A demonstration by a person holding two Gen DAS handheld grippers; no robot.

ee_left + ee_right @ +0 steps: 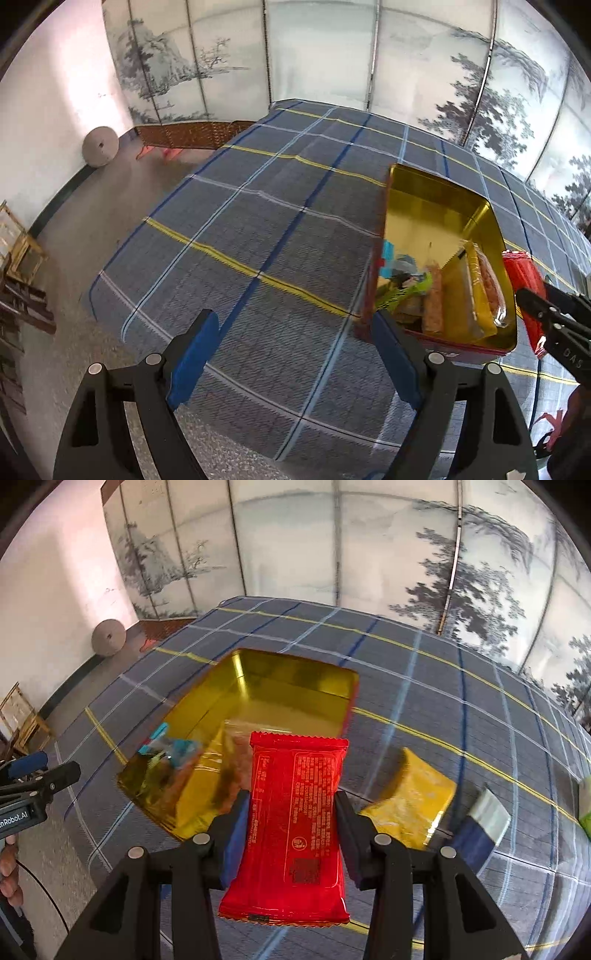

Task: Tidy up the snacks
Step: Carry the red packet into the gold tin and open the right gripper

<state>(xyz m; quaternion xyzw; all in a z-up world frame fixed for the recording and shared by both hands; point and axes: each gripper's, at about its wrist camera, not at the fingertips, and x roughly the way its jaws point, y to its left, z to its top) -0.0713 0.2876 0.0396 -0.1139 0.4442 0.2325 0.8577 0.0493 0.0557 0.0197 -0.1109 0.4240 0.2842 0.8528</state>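
My right gripper [291, 805] is shut on a red snack packet [295, 812], held just in front of the open gold tin [295, 672]. In the left wrist view that red packet [524, 273] hangs at the right rim of the tin [436, 192], gripped by the right gripper [535, 299]. Several snacks lie in the tin's near end: a blue packet [177, 749], a clear pack of orange pieces [491, 291], a green wrapper [410, 290]. My left gripper [295, 350] is open and holds nothing, left of the tin over the plaid cloth [258, 221].
A yellow packet [413, 797] and a blue-and-white packet [484, 819] lie on the cloth right of the tin; a green packet [585, 805] shows at the far right edge. The table's left edge drops to a speckled floor. Painted screens stand behind.
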